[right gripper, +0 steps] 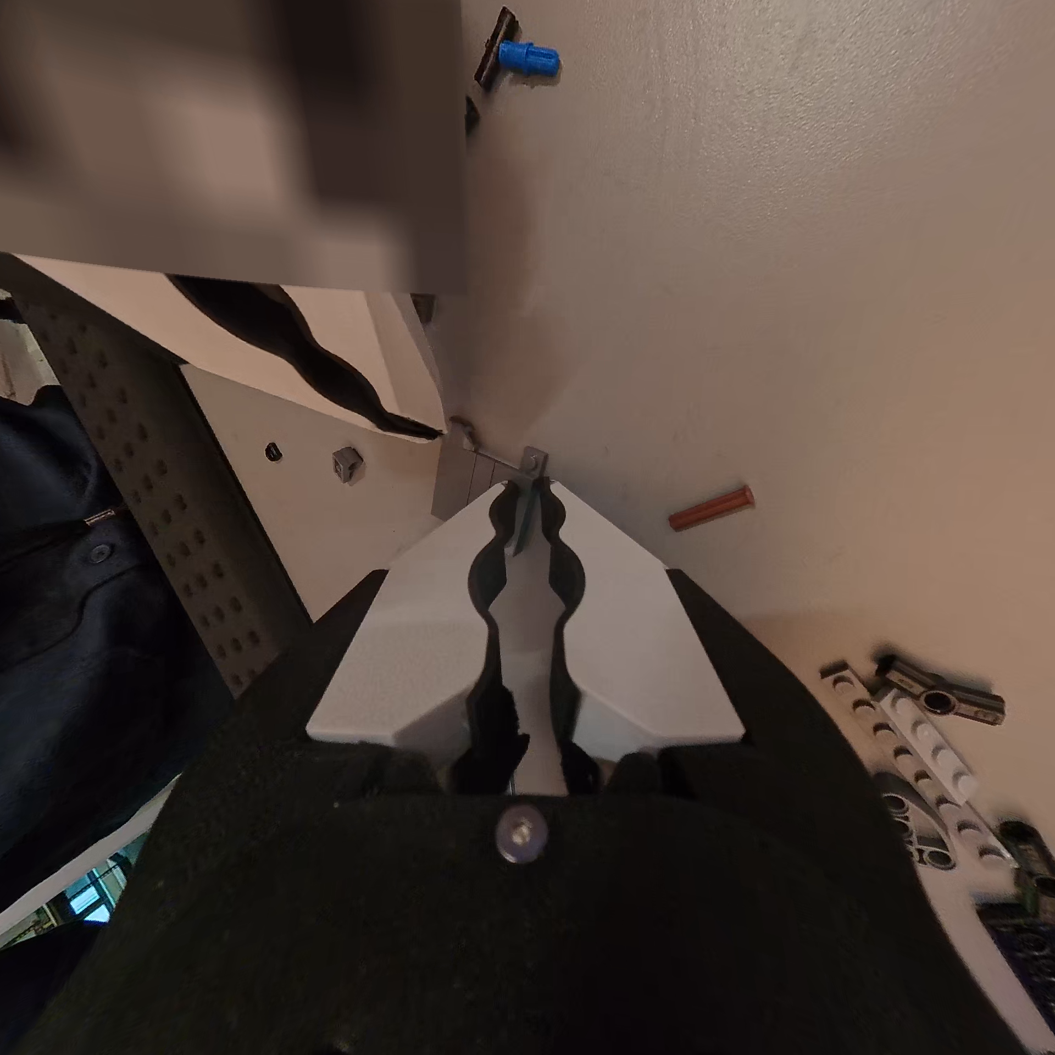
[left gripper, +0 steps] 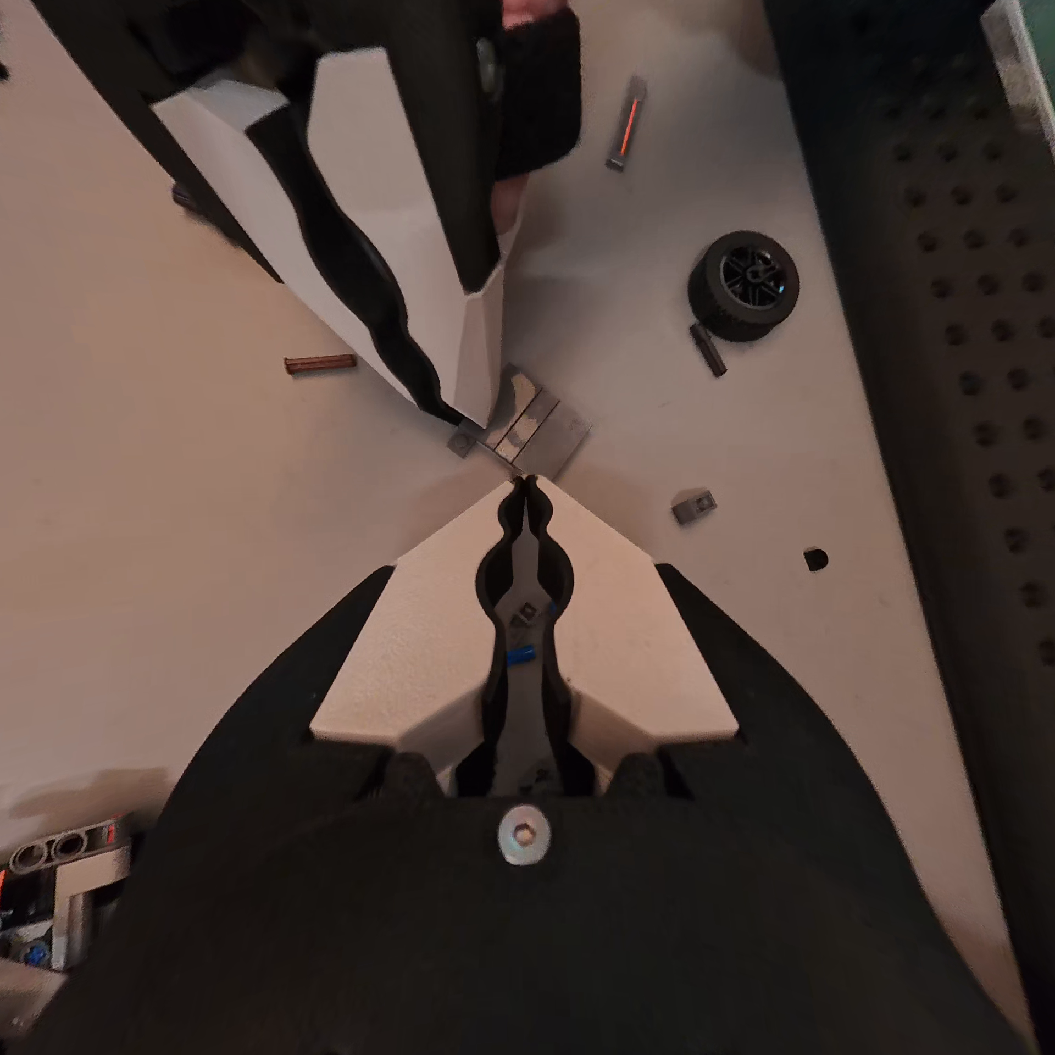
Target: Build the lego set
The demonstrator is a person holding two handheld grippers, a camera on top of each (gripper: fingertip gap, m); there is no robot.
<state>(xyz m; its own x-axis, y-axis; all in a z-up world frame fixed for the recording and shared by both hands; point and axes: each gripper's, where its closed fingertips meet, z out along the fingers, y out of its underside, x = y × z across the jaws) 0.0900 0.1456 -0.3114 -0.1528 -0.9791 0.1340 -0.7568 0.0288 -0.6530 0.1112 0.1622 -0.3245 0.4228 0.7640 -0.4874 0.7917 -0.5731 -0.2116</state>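
Lego plate assy [left gripper: 528, 425] pinched betw. both grippers: L [left gripper: 525, 482], R [right gripper: 528, 491].

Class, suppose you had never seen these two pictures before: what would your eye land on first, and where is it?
First, the two white-and-black grippers meeting tip to tip at the centre of the pale table: the left gripper from below, the right gripper from the upper left, both at a flat grey plate assembly. Next, the black wheel to the right, and the reddish-brown axle to the left.
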